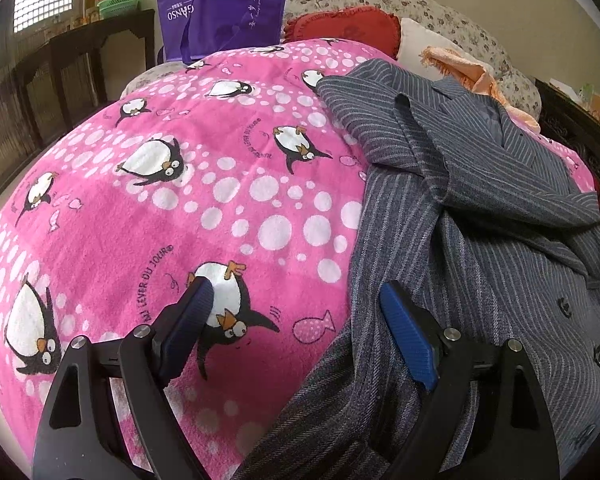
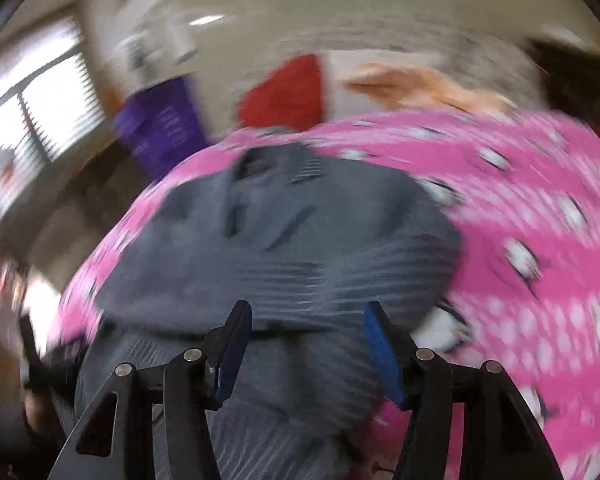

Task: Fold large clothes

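Note:
A grey pinstriped jacket (image 1: 480, 208) lies crumpled on a pink penguin-print blanket (image 1: 180, 184), with a sleeve folded across its chest and buttons at the right. My left gripper (image 1: 296, 292) is open and empty, its right finger over the jacket's left edge, its left finger over the blanket. In the blurred right wrist view the jacket (image 2: 284, 240) lies bunched on the blanket (image 2: 540, 220). My right gripper (image 2: 306, 312) is open above the jacket's near part, with nothing between the fingers.
A purple bag (image 1: 224, 4), a red heart cushion (image 1: 344, 28), a white pillow (image 1: 424, 46) and an orange cloth (image 1: 472, 72) lie at the bed's far end. A dark wooden table (image 1: 84, 60) stands to the left. Dark furniture (image 1: 580, 132) is at the right.

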`<state>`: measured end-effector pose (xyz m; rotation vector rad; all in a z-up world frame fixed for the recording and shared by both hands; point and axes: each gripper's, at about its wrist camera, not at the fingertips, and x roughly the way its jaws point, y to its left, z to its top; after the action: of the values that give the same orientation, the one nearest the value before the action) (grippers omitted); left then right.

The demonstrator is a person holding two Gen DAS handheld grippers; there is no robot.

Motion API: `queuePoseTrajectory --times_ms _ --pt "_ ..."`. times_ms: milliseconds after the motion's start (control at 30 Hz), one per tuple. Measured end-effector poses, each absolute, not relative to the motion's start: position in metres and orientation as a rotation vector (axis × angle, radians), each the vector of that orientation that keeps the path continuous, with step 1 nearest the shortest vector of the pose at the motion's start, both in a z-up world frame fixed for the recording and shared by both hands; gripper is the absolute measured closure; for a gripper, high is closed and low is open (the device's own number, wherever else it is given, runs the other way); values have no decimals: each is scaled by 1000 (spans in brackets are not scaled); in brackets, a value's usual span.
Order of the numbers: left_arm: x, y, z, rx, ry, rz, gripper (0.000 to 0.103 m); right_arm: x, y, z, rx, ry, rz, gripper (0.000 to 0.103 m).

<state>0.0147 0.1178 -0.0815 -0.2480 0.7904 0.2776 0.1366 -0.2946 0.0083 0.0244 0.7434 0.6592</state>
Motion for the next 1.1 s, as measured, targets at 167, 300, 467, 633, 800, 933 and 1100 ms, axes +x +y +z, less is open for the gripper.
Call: queuePoseTrajectory --times_ms 167,300,467,633,800,933,1100 --pt "14 117 -82 -248 792 275 17 142 -272 -6 -162 770 703 49" --pt "17 121 -68 -260 827 261 17 135 -271 -29 -126 1020 822 59" --pt "29 107 -3 -237 658 218 17 107 -281 -46 -200 1054 817 59" --pt "97 70 15 -228 688 56 17 120 -326 2 63 824 701 59" --pt "142 40 -36 -133 839 65 61 149 -332 0 224 790 599 59" --pt "129 36 -66 -5 797 73 61 143 -301 -55 102 938 683 59" --pt "126 31 -67 8 800 96 60 126 -310 -72 145 953 757 60"
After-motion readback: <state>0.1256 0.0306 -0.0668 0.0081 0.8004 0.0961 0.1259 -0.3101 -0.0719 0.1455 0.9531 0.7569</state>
